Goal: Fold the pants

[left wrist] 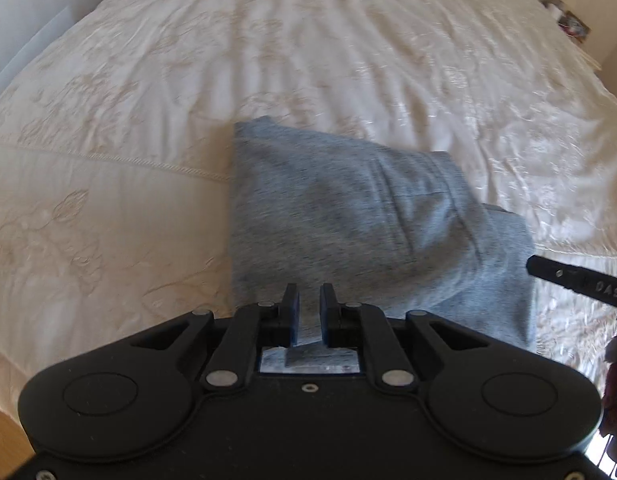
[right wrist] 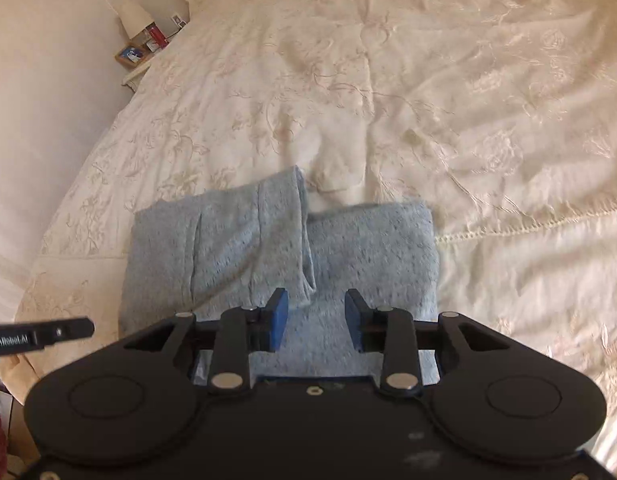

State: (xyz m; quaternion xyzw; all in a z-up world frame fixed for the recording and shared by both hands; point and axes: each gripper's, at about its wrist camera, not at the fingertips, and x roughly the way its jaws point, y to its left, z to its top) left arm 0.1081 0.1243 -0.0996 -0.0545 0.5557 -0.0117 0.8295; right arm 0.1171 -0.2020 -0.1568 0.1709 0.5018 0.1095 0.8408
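Observation:
Grey pants [left wrist: 348, 224] lie folded into a thick bundle on the cream bedspread [left wrist: 148, 120], near its front edge. My left gripper [left wrist: 309, 314] hovers just above the bundle's near edge, jaws a narrow gap apart with grey cloth showing between them; I cannot tell if it holds it. In the right wrist view the pants [right wrist: 268, 248] show a cuffed leg end folded on top. My right gripper [right wrist: 316, 320] is open and empty above the bundle's near edge. Each gripper's side shows in the other's view, the right one [left wrist: 580, 284] and the left one [right wrist: 40, 334].
The embroidered bedspread [right wrist: 468, 120] spreads wide beyond and beside the pants. A nightstand [right wrist: 142, 50] with a lamp and small items stands by the bed's far left. A wall runs along the left. Another nightstand [left wrist: 568, 20] is at the far right.

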